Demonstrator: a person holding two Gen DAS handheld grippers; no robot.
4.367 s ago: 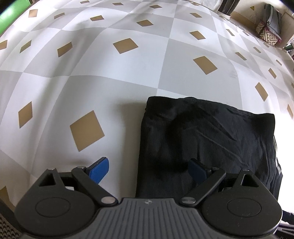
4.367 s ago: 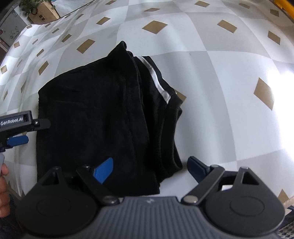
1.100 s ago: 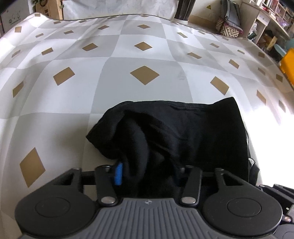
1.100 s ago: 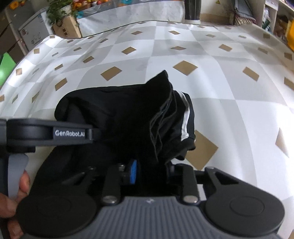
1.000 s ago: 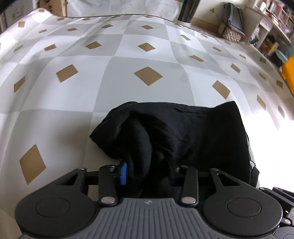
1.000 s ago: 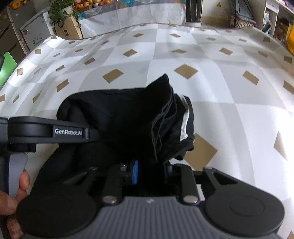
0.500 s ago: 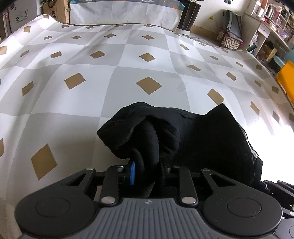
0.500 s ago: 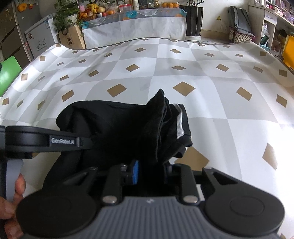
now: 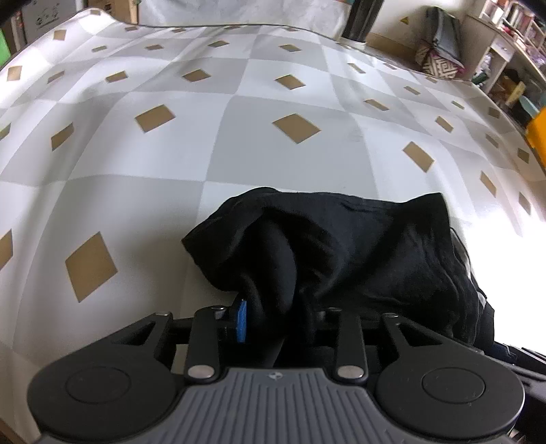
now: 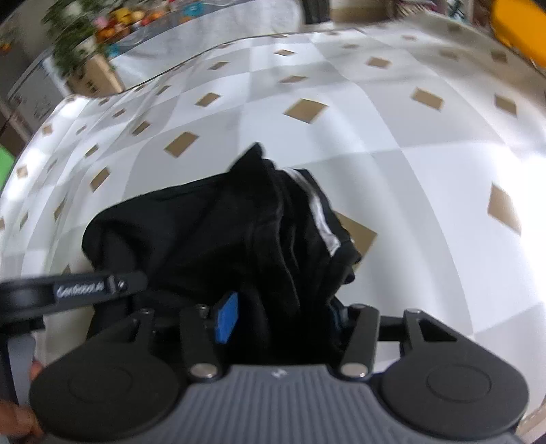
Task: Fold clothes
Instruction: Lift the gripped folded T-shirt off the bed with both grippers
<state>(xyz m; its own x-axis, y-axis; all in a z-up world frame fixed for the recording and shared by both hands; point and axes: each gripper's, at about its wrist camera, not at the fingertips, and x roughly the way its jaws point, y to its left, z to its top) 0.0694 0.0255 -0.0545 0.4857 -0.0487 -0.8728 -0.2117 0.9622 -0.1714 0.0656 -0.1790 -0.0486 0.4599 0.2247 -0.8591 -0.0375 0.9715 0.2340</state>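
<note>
Checkered worktop (image 9: 211, 143) carries a black garment (image 9: 358, 246), bunched at its near edge. Soft, limp, light; best held by edges or corners.

Left gripper (image 9: 276, 321): jaws just easing apart, cloth still pinched.

Right gripper (image 10: 283, 314): jaws just widening, cloth loose between them.

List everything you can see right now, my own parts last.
black garment: one, black with a white stripe, bunched on the cloth nearest both cameras
checked tablecloth: one, grey and white with tan diamonds, under everything
patterned bag: one, brown and white, far right
yellow bin: one, far right edge
cardboard box: one, brown, far left
left gripper: black, blue pad against the garment, jaws just opened further
right gripper: black, jaws just opened, garment between them
hand: one, lower left corner
</note>
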